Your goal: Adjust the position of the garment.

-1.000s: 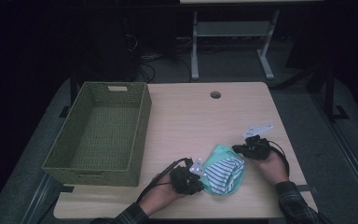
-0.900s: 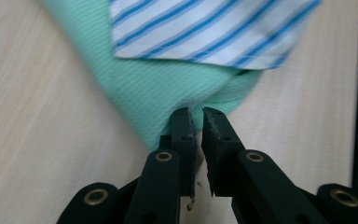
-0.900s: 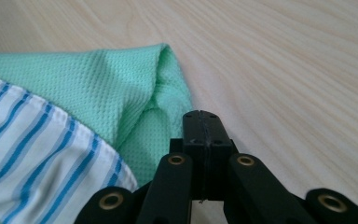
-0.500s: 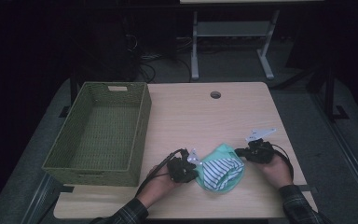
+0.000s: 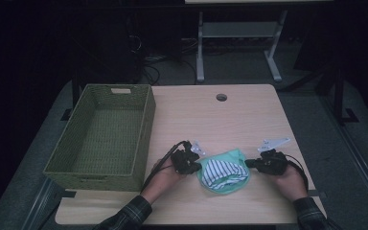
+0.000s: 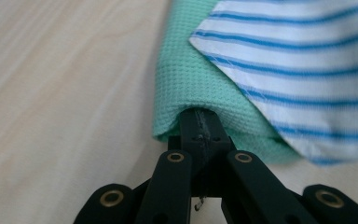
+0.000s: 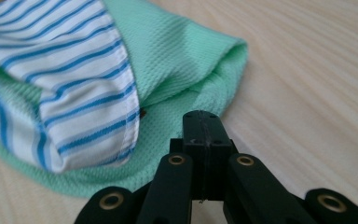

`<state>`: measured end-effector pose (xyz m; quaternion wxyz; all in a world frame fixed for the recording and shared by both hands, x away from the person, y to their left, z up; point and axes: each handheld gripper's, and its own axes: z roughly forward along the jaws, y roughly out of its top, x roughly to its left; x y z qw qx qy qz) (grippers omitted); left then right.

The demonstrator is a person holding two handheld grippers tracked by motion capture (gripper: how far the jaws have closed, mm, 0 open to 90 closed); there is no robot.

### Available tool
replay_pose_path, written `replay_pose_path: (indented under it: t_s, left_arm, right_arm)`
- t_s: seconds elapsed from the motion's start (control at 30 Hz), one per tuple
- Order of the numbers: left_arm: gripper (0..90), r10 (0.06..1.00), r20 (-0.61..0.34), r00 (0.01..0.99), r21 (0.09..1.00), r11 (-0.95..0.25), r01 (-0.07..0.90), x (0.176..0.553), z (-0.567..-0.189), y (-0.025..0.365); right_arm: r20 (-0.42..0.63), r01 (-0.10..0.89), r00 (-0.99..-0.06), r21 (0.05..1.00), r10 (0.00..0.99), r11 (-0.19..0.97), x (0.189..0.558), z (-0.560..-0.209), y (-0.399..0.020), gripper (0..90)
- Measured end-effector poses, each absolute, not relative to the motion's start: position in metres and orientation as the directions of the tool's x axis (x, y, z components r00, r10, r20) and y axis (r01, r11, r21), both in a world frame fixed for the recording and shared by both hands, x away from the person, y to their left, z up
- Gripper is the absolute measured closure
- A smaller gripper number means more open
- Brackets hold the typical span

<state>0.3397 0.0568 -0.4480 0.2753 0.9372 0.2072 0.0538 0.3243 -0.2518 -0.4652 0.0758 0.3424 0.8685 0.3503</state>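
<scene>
A mint green cloth (image 5: pixel 230 155) lies on the near part of the wooden table (image 5: pixel 211 124), with a blue-and-white striped cloth (image 5: pixel 223 171) on top of it. My left gripper (image 5: pixel 199 167) is at the bundle's left edge. In the left gripper view its shut jaws (image 6: pixel 200 122) reach into a fold of the green cloth (image 6: pixel 186 79), beside the striped cloth (image 6: pixel 298 51). My right gripper (image 5: pixel 247 164) is at the bundle's right edge. In the right gripper view it (image 7: pixel 200 122) is shut, tips just short of the green cloth (image 7: pixel 182 51), and the striped cloth (image 7: pixel 74 79) lies to the left.
A green woven basket (image 5: pixel 146 124) stands open on the table's left side, just left of my left hand. A round cable hole (image 5: pixel 221 97) sits near the far edge. Bare wood stretches beyond the cloths. A desk frame (image 5: pixel 239 28) stands on the dark floor behind.
The left gripper has moved away from the person along the bundle's left edge. The right gripper has come nearer the person. The cloth bundle has shifted slightly and lies flatter.
</scene>
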Motion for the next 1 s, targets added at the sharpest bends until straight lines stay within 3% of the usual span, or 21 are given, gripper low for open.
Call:
replay_pose_path:
  t_s: [0.53,1.0]
  left_arm:
    - [89.8,0.486,-0.019,0.874,0.576,-0.709,0.407,0.379,-0.444,0.061]
    - [89.7,0.392,-0.107,0.914,0.653,-0.665,0.362,0.326,-0.415,0.080]
  right_arm:
    - [0.127,0.516,-0.789,0.667,0.601,0.537,0.300,-0.464,-0.239,89.9]
    - [0.101,0.501,-0.751,0.730,0.653,0.464,0.349,-0.448,-0.238,89.8]
